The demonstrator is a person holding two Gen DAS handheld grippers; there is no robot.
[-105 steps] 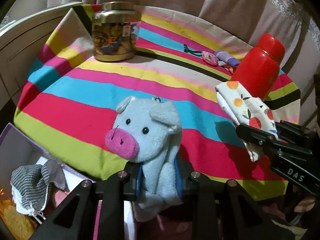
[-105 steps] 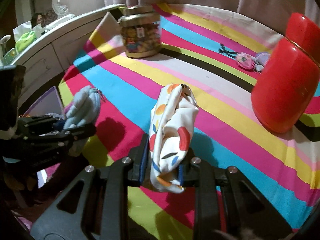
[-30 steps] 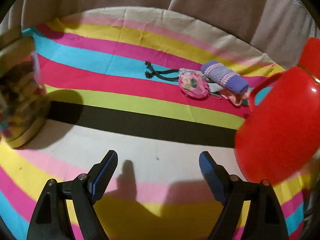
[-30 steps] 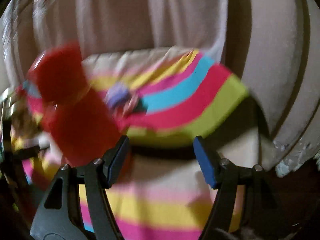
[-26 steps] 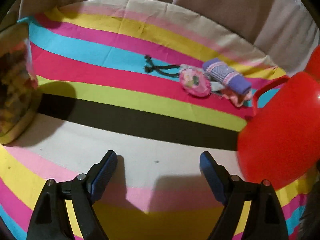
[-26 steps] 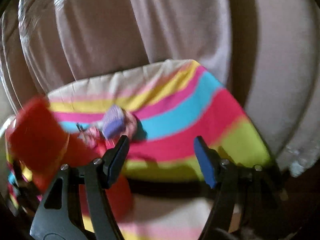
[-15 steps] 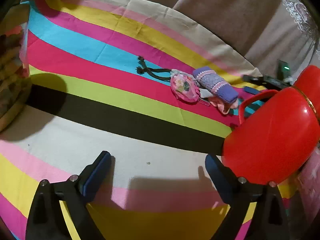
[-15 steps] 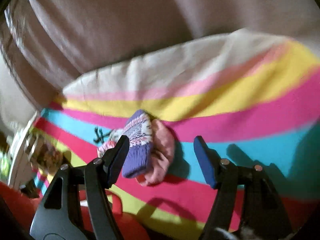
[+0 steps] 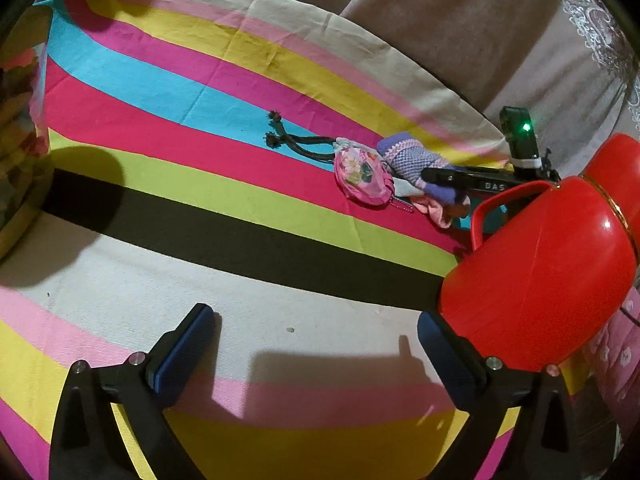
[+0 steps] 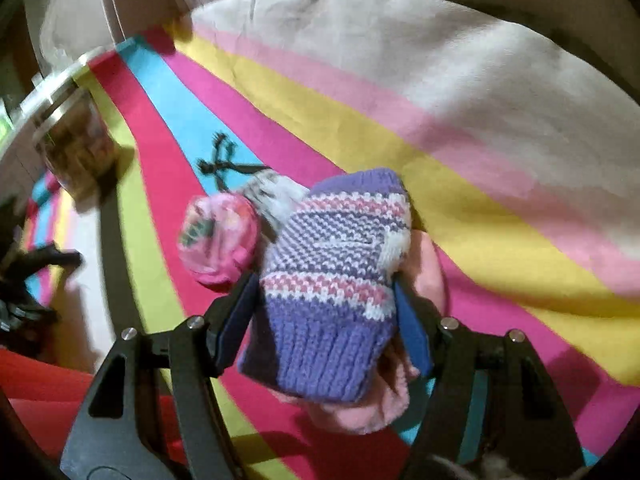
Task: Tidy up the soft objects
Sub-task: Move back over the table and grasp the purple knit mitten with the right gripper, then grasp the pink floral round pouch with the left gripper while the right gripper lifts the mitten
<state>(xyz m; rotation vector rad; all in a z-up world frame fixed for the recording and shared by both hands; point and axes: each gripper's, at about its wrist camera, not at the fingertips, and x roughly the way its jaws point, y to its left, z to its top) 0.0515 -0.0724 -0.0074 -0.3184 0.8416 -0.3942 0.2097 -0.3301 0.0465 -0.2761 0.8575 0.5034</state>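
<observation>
**A:** Mitten (image 10: 332, 280), purple knit, lies on the striped cloth (image 9: 240, 208) by the red flask (image 9: 552, 264), between the closing right gripper (image 10: 324, 312) jaws. Pads look about touching, not squeezing yet.

**B:** So what's left? Pink pouch (image 9: 362, 176) beside it?

**A:** Yep, both untouched. Left gripper (image 9: 312, 344) is opening wide, empty. Seconds ago it held a plush pig and the right a printed cloth; both gone now.
</observation>
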